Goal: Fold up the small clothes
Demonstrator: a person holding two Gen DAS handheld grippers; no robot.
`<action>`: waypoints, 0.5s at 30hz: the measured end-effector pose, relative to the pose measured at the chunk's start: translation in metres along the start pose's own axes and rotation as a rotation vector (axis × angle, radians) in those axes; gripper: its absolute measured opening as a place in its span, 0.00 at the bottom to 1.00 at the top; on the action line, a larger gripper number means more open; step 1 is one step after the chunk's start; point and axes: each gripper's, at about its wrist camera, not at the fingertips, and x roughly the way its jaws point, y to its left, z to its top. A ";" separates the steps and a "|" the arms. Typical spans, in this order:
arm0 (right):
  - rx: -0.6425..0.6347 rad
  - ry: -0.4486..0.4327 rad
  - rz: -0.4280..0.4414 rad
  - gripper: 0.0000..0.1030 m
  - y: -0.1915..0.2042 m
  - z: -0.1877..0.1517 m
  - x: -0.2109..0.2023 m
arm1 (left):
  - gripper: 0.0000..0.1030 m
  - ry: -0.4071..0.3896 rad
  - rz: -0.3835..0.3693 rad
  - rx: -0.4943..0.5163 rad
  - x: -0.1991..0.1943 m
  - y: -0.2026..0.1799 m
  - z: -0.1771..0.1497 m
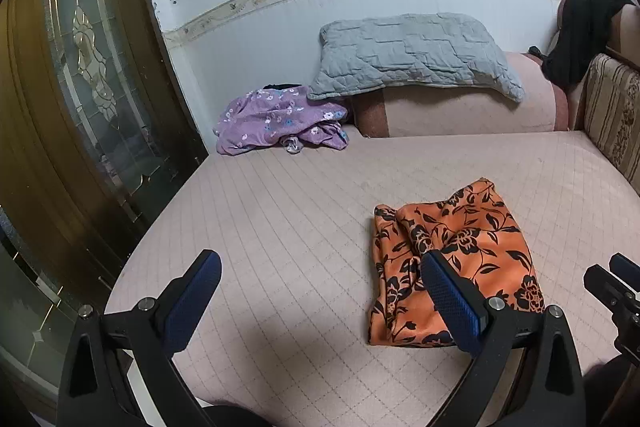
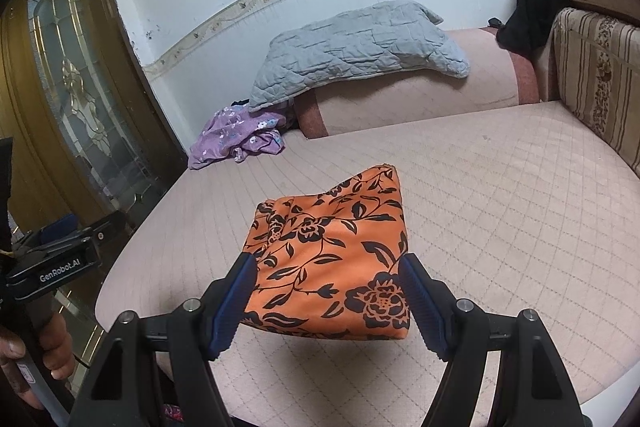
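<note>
An orange cloth with black flowers (image 1: 452, 259) (image 2: 332, 259) lies folded into a rough rectangle on the pink quilted bed (image 1: 280, 207) (image 2: 500, 187). My left gripper (image 1: 320, 267) hovers open over bare mattress just left of the cloth, its right finger overlapping the cloth's left edge in this view. My right gripper (image 2: 328, 267) is open above the cloth's near part, which shows in the gap between its blue pads; the pads do not press on it. In the left wrist view the right gripper (image 1: 616, 279) sits at the far right, and in the right wrist view the left gripper (image 2: 68, 231) sits at the far left.
A crumpled purple flowered garment (image 1: 276, 123) (image 2: 236, 139) lies at the bed's far left corner. A grey quilted pillow (image 1: 412, 55) (image 2: 352, 47) rests on a pink bolster. A black garment (image 1: 580, 31) hangs over the striped side cushion (image 1: 612, 115). A wooden glazed door (image 1: 80, 67) stands on the left.
</note>
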 end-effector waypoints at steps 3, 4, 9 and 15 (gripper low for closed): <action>0.000 0.011 -0.007 0.74 0.000 -0.002 0.003 | 0.97 0.005 0.001 -0.002 0.002 0.001 -0.001; 0.000 0.014 -0.009 0.74 0.000 -0.003 0.005 | 0.97 0.006 0.002 -0.004 0.003 0.002 -0.001; -0.002 0.019 -0.016 0.74 0.001 -0.003 0.006 | 0.97 0.008 0.003 -0.016 0.003 0.006 -0.001; -0.014 0.007 -0.019 0.74 0.008 -0.001 -0.001 | 0.97 -0.006 0.001 -0.023 -0.004 0.011 -0.002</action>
